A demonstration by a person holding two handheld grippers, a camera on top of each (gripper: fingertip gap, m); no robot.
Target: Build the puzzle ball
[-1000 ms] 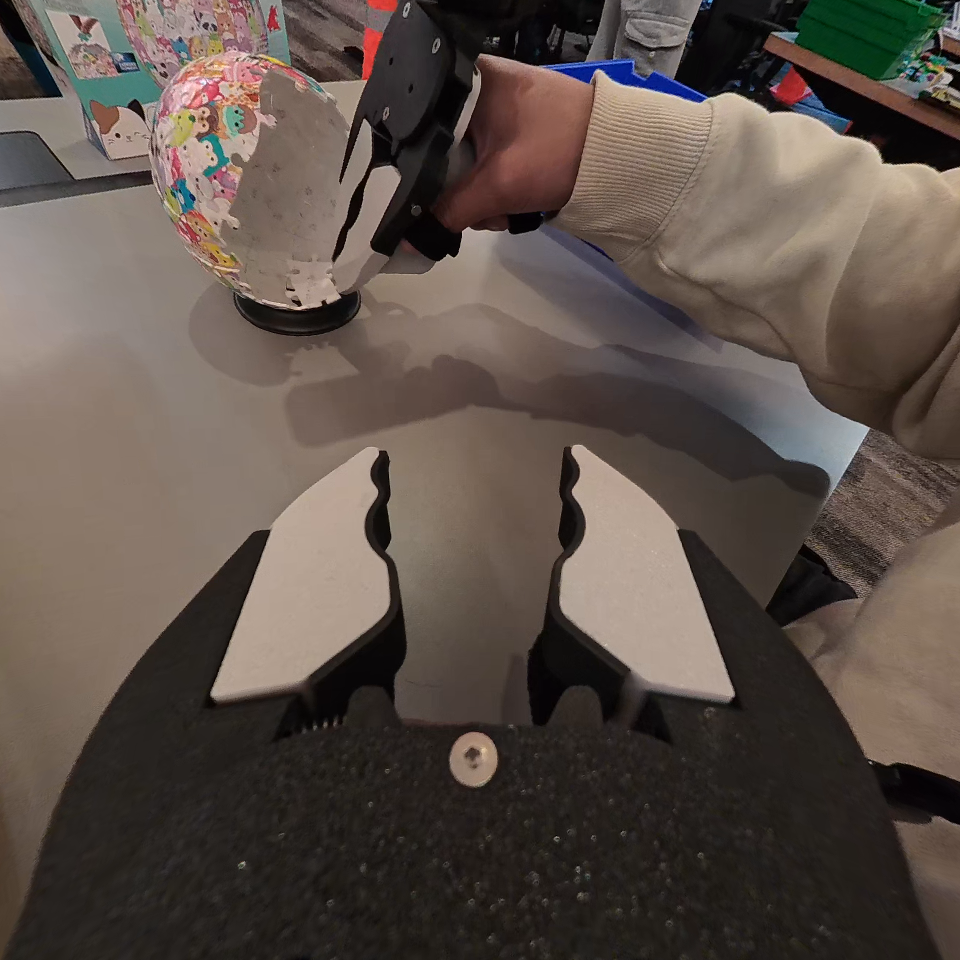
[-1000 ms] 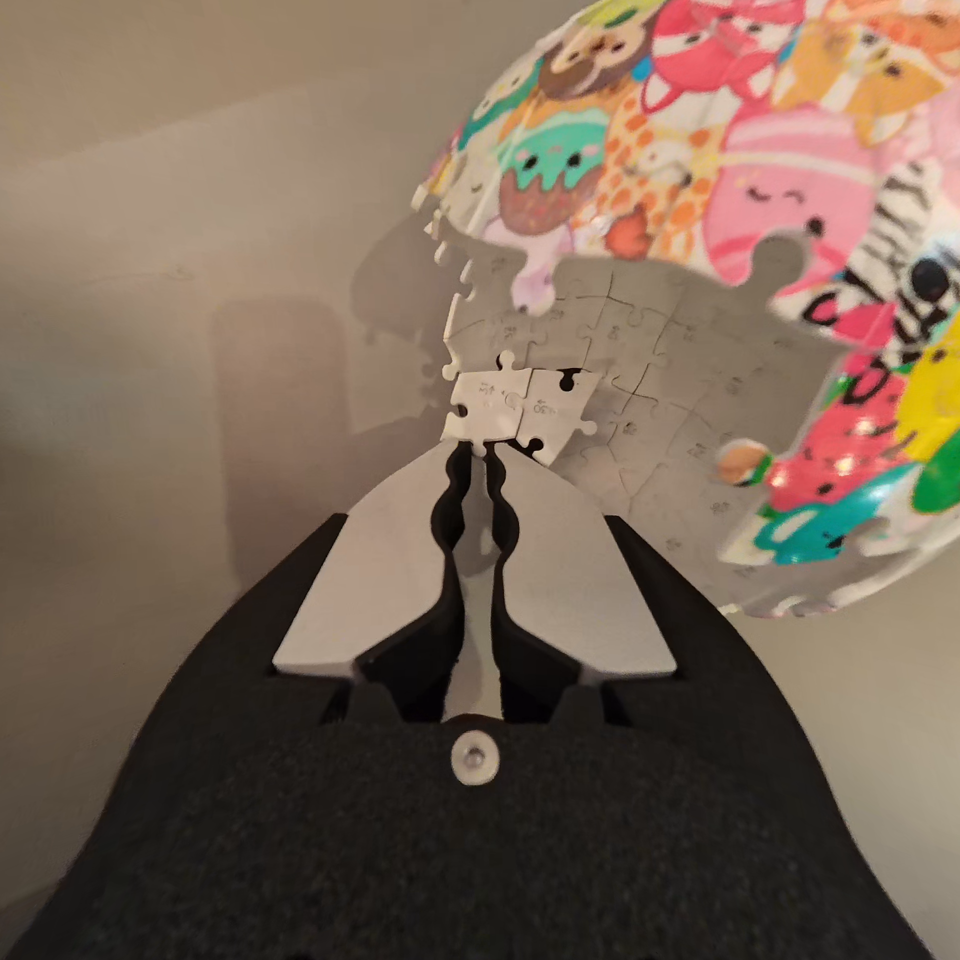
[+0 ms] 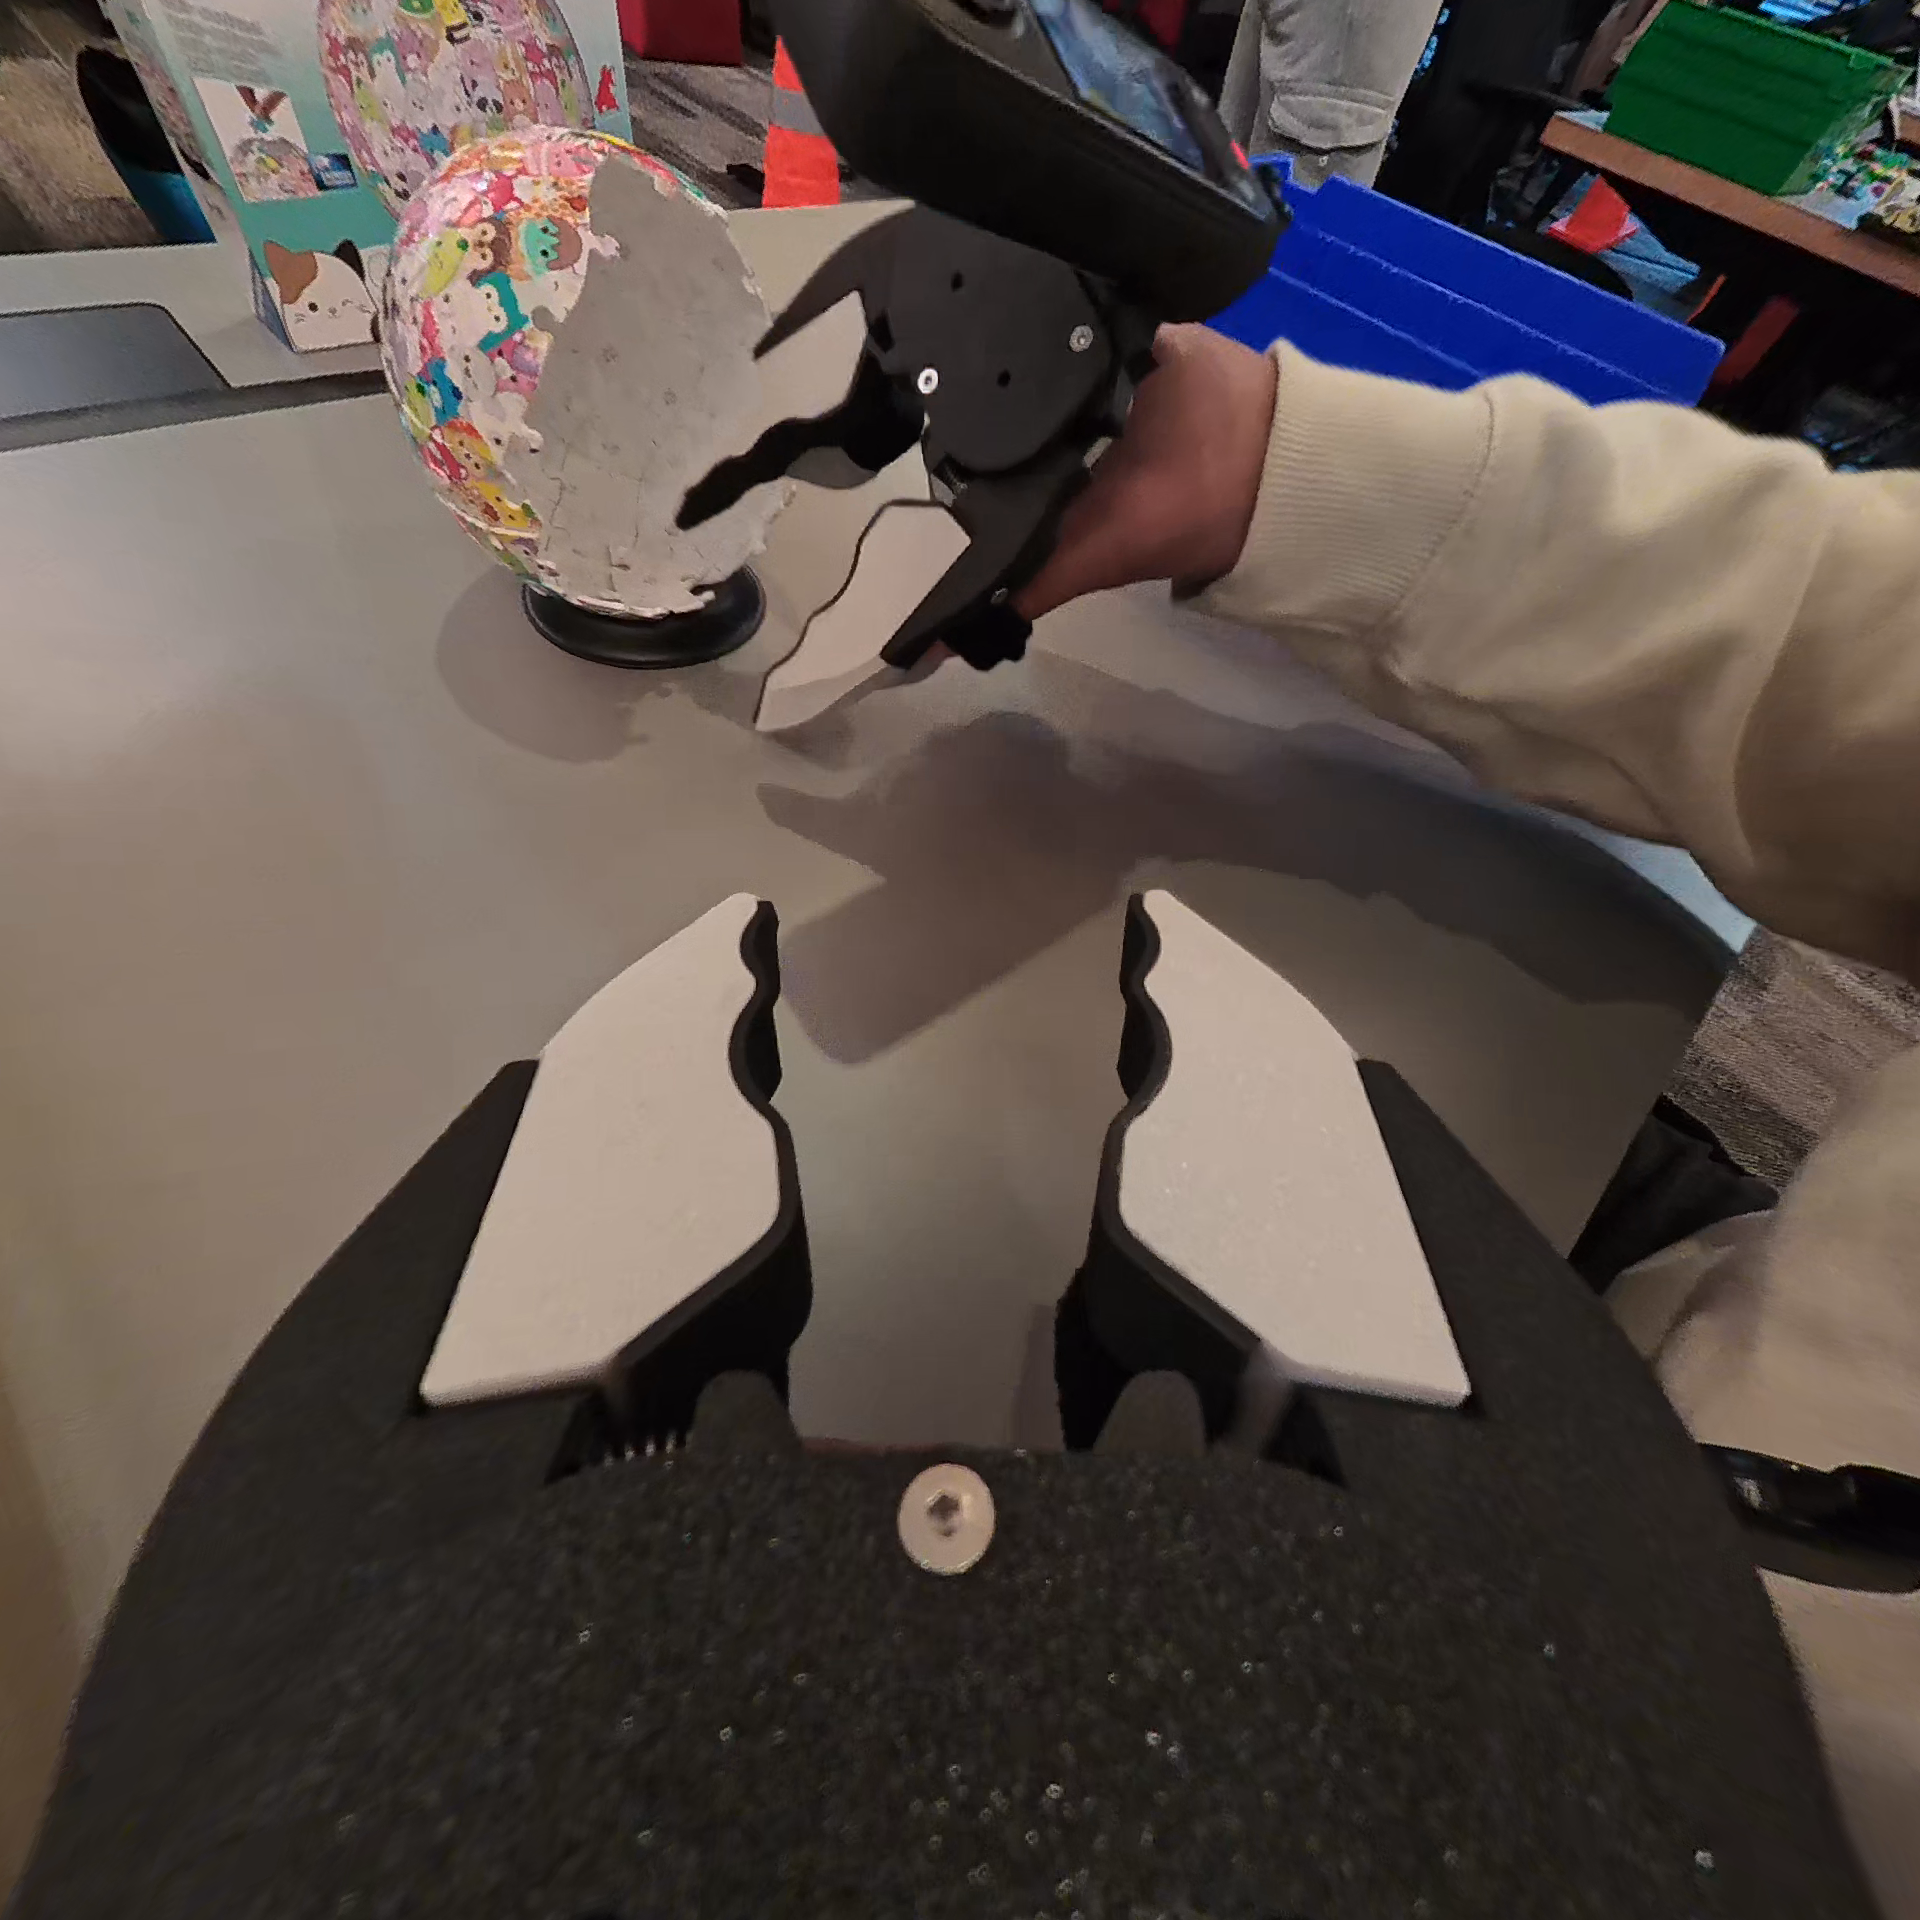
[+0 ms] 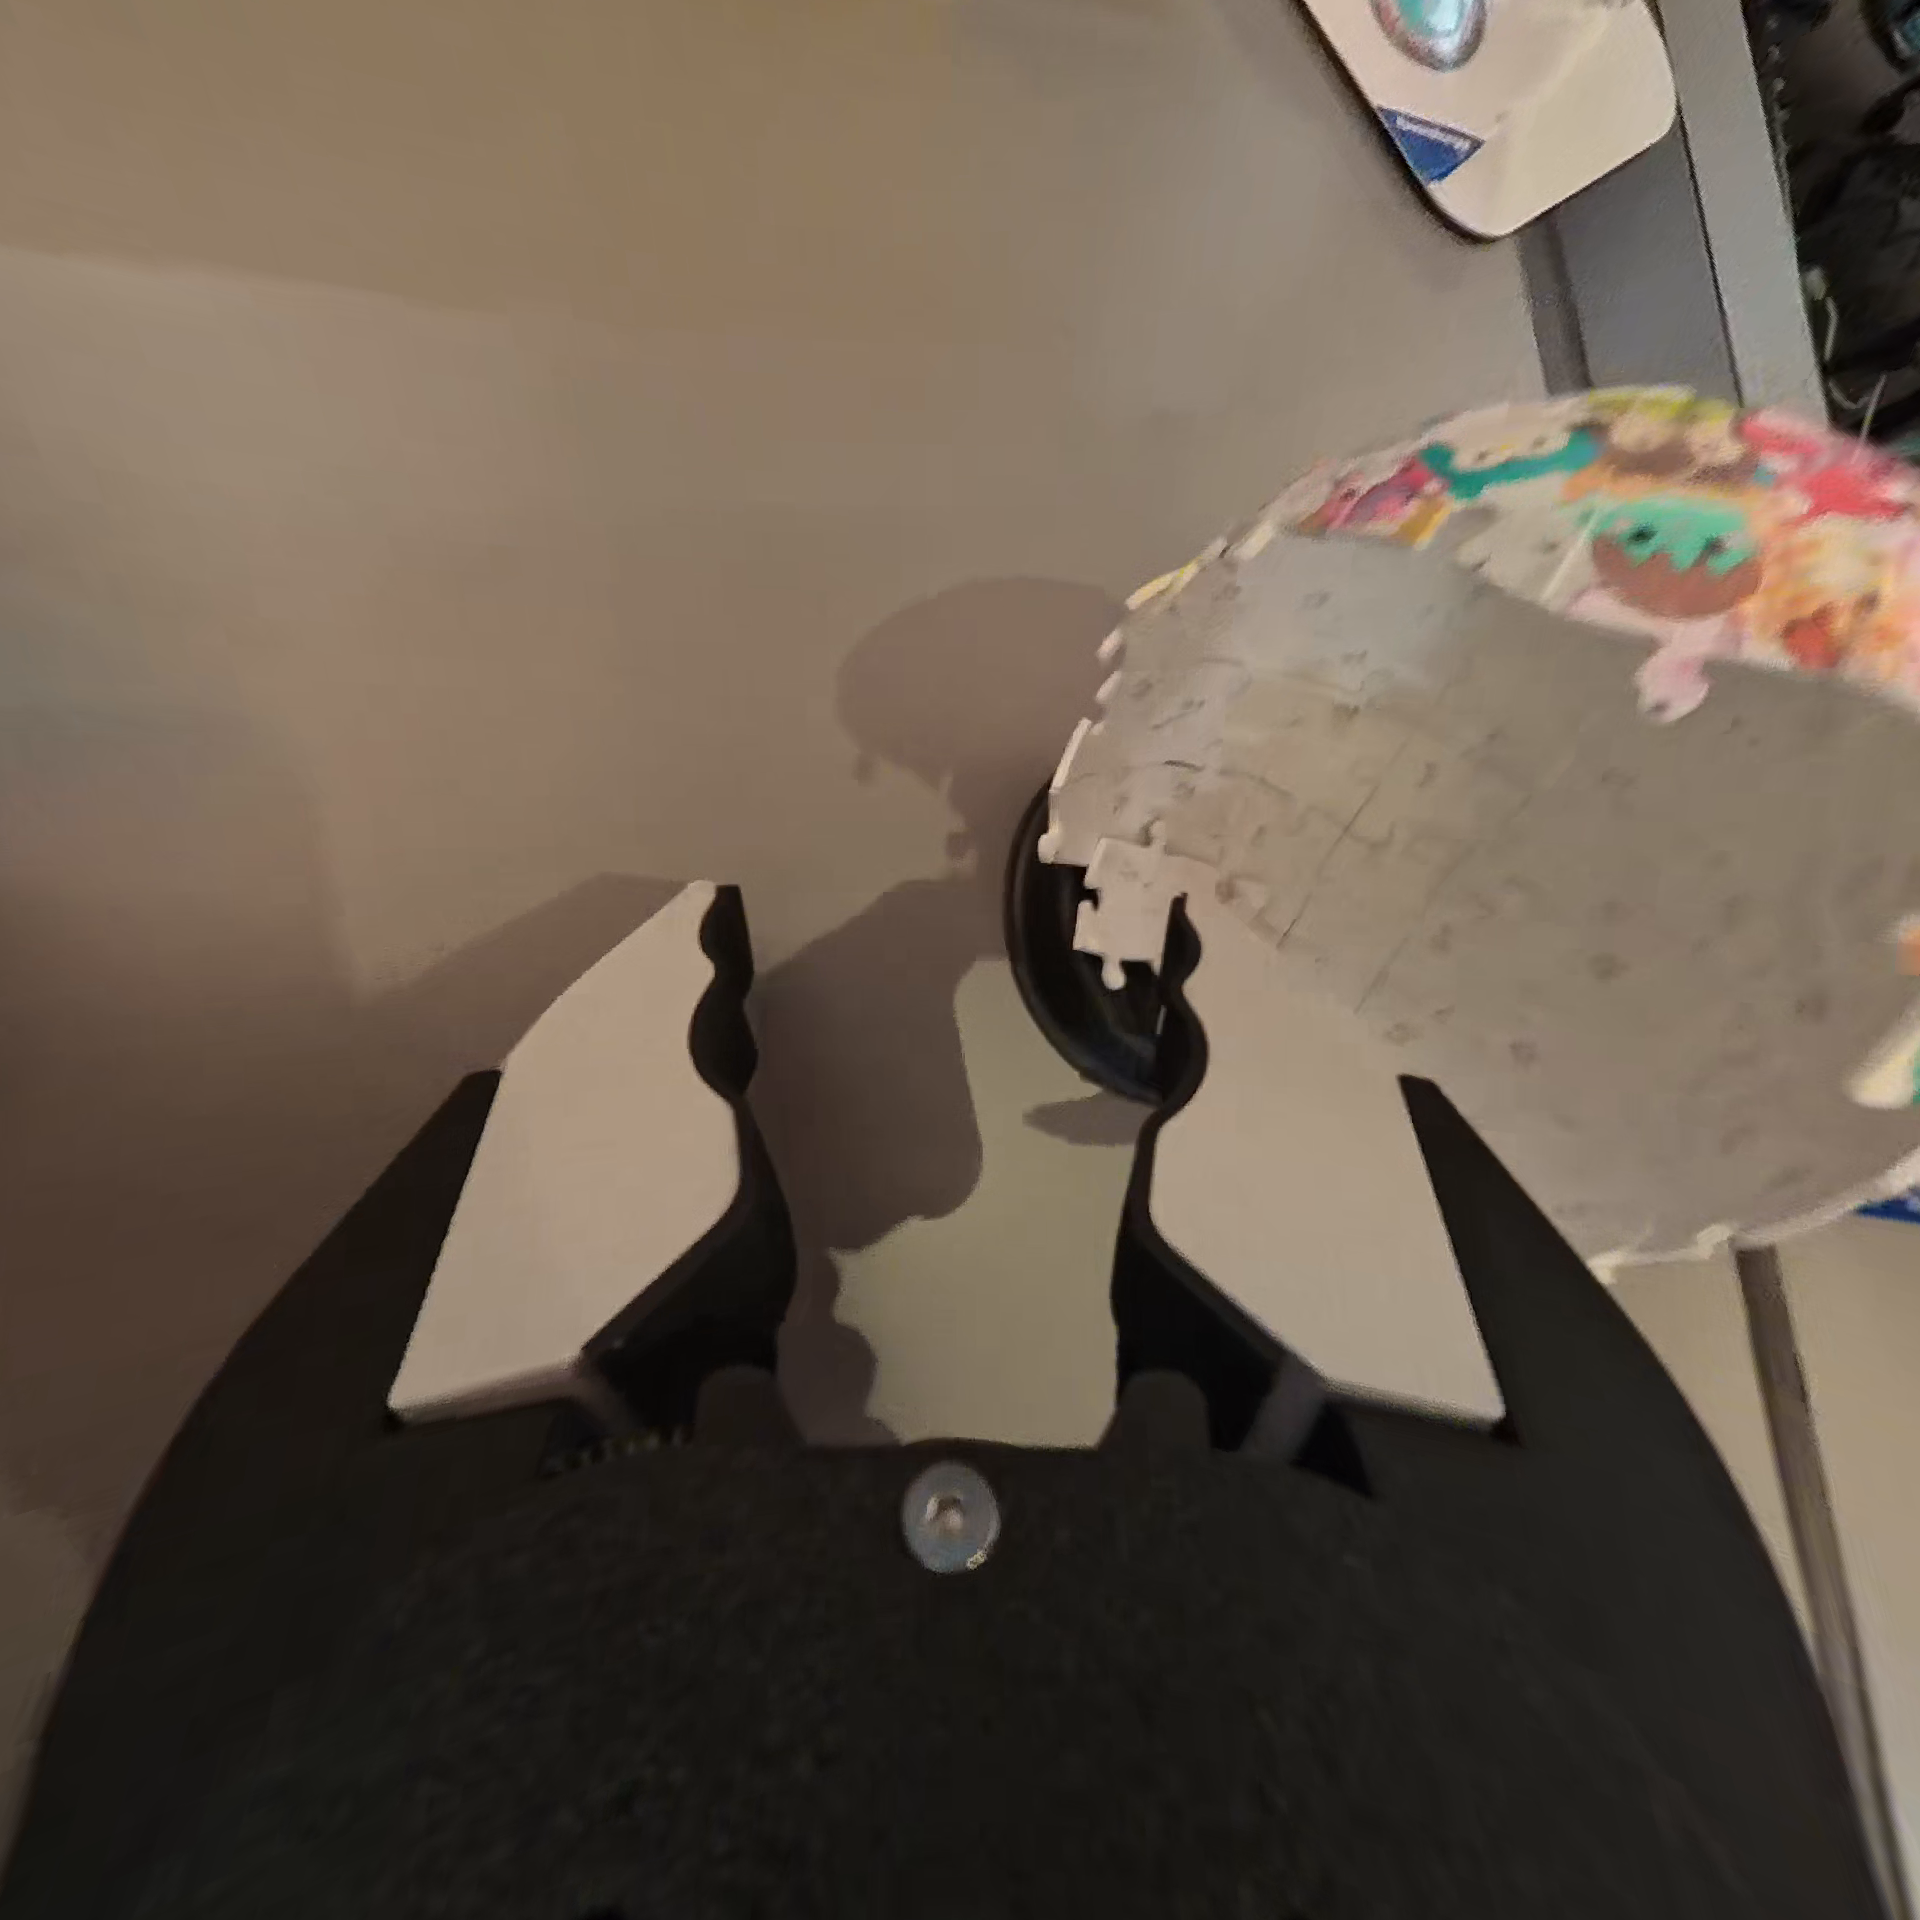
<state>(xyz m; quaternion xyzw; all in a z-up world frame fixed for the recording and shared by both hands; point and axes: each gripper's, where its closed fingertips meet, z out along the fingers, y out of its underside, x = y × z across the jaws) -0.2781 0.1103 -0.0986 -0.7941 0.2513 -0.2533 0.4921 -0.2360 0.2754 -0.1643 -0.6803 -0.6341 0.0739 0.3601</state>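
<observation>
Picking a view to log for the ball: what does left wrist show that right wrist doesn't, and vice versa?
Left wrist only: the left gripper, open and empty over the table; the hand and cream sleeve holding the right gripper; the puzzle box, blue bin and orange cone behind.

Right wrist only: a close look at the ball's jagged lower edge, one white piece jutting out by the gripper's fingertip.

Both: the part-built ball on its black stand, and the right gripper, open.

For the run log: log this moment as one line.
left tongs: open, empty | right tongs: open, empty, beside puzzle ball | ball: unfinished, on black stand
</observation>
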